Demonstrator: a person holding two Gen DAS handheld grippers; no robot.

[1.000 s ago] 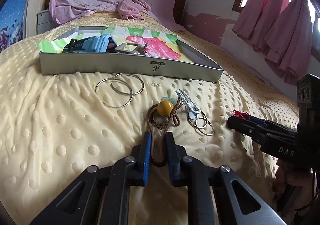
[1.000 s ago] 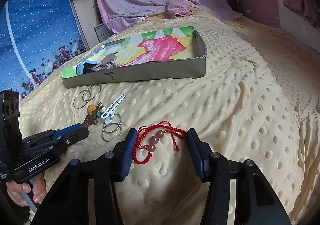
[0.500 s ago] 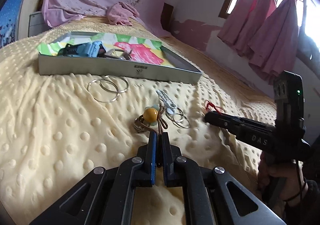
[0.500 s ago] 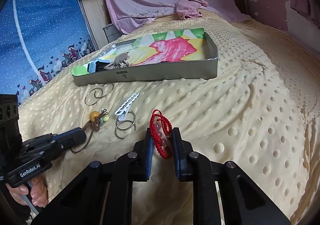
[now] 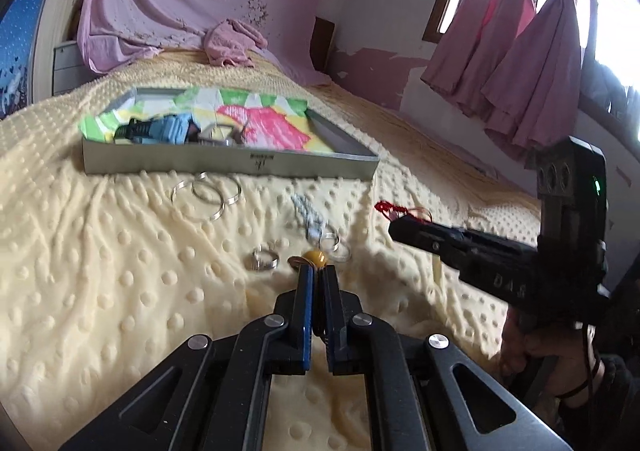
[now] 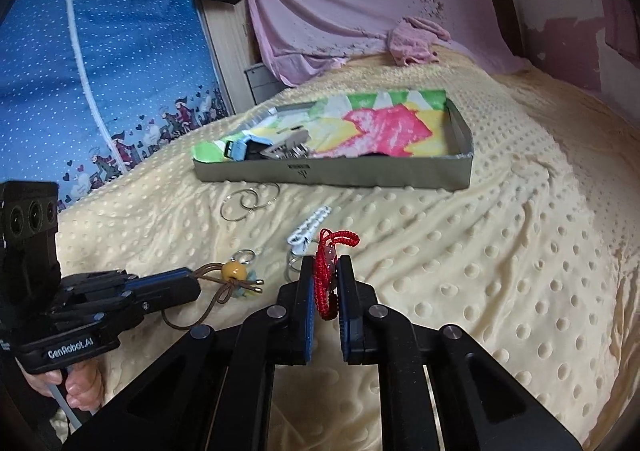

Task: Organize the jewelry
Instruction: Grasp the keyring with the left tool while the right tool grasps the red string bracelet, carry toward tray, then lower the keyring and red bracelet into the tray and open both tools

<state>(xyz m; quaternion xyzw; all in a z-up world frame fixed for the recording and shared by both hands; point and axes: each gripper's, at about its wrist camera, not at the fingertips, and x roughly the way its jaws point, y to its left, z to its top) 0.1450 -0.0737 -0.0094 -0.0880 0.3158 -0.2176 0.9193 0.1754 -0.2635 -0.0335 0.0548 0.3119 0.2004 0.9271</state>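
Bedroom, bed covered in a pale yellow dotted fleece blanket (image 6: 480, 271), soft with raised bumps and creases; pink sheet (image 6: 360, 19) draped on the wall behind, blue polka-dot zip wardrobe cover (image 6: 100, 63) at the left in the right wrist view, pink curtains (image 5: 520, 63) at the window. Landmark: shallow grey rectangular tray (image 6: 332, 175) on the blanket, lined with a bright green/pink/yellow printed cloth, holding a light blue item and some metal pieces at its left end, too small to tell. Just in front of the tray's near wall, two thin overlapping silver hoops (image 5: 206, 193) lie flat. Nearer the camera from the tray, a white ridged hair clip (image 6: 310, 227) with small silver rings at its end, and a short wide silver ring (image 5: 265, 259). Left gripper (image 6: 176, 287) clenched on a brown cord (image 6: 216, 291) carrying a round glossy yellow bead (image 6: 235, 271), well in front of the tray. Right gripper (image 6: 326, 283), jaws just been closing, pinches a red braided string bracelet (image 6: 326, 275) with pale pink beads, loops poking above the pads, also in front of the tray, beside the clip. A hand (image 6: 76, 387) grips the left tool's handle. The clip and loose rings lie between the grippers and the tray
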